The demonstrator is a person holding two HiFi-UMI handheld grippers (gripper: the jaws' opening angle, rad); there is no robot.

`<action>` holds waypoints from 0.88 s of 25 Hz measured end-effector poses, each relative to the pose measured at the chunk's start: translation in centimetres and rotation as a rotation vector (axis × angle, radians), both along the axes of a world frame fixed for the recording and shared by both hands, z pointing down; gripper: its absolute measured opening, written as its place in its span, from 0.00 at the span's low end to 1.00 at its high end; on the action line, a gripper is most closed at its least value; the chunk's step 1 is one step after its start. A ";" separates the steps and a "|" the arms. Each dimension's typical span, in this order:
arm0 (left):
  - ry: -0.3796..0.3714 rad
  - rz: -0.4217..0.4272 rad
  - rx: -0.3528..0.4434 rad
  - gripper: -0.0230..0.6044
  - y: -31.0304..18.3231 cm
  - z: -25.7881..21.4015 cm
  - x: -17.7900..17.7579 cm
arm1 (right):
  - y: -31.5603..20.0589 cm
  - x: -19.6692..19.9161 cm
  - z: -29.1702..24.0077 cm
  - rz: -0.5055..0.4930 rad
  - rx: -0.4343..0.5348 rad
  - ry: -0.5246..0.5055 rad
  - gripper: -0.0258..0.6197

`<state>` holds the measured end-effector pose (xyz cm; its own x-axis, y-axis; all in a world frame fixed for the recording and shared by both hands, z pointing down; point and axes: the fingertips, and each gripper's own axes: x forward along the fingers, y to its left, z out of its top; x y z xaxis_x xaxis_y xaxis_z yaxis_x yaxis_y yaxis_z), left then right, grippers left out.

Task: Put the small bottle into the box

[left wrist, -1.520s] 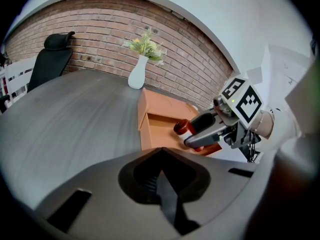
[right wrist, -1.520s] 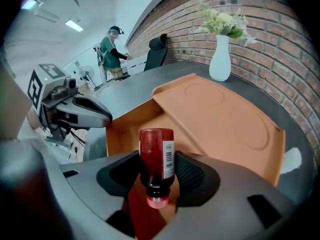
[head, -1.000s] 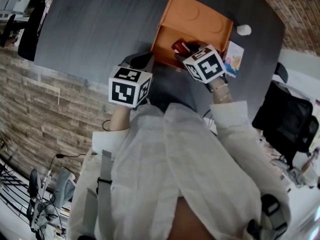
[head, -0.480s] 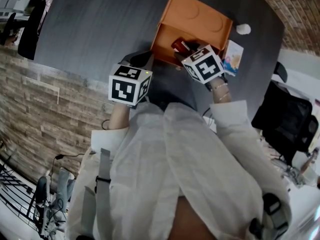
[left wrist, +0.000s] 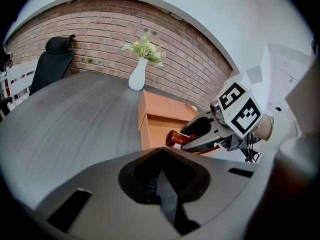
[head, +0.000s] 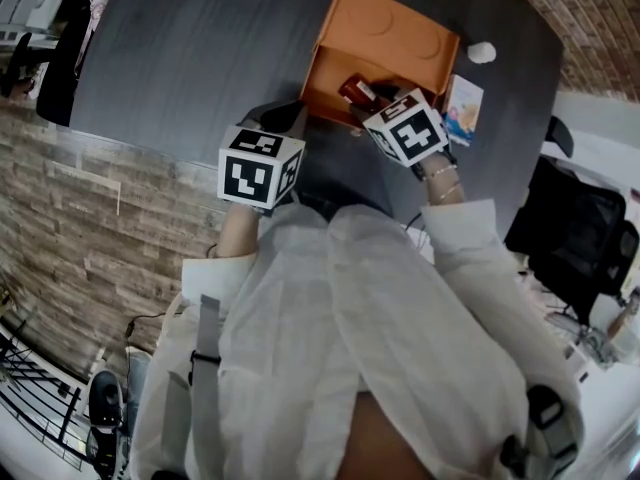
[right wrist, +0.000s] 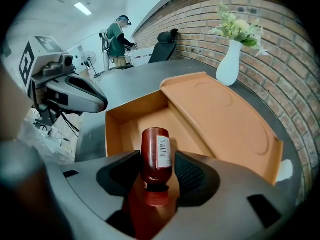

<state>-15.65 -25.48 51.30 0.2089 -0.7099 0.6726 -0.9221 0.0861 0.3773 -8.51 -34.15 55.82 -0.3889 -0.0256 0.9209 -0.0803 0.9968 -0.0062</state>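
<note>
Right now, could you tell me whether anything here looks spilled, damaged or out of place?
Nothing stands out: the right gripper holds the small bottle intact over the open box, and no spill shows.

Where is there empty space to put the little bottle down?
Inside the open orange cardboard box: its floor looks bare just ahead of the small red-brown bottle held by the right gripper. The dark grey table is also bare between the box and the black chair. It is tighter by the white vase past the box.
</note>
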 end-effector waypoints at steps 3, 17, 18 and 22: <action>-0.006 0.012 0.005 0.04 0.0 -0.1 0.3 | -0.3 0.5 -0.2 0.015 0.012 -0.016 0.36; -0.034 0.074 0.032 0.04 0.6 -1.1 0.4 | 1.9 1.0 -1.9 0.098 -0.010 -0.079 0.36; -0.038 0.080 0.034 0.04 0.5 -1.2 0.5 | 2.0 1.1 -2.0 0.109 -0.015 -0.088 0.36; -0.053 0.116 0.048 0.04 0.2 -1.8 1.1 | 2.3 1.8 -2.8 0.166 -0.041 -0.141 0.36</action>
<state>-14.51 -25.26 49.50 0.2565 -0.7147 0.6507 -0.9436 -0.0392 0.3289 -6.73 -31.80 52.99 -0.5075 -0.0640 0.8593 -0.2389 0.9686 -0.0689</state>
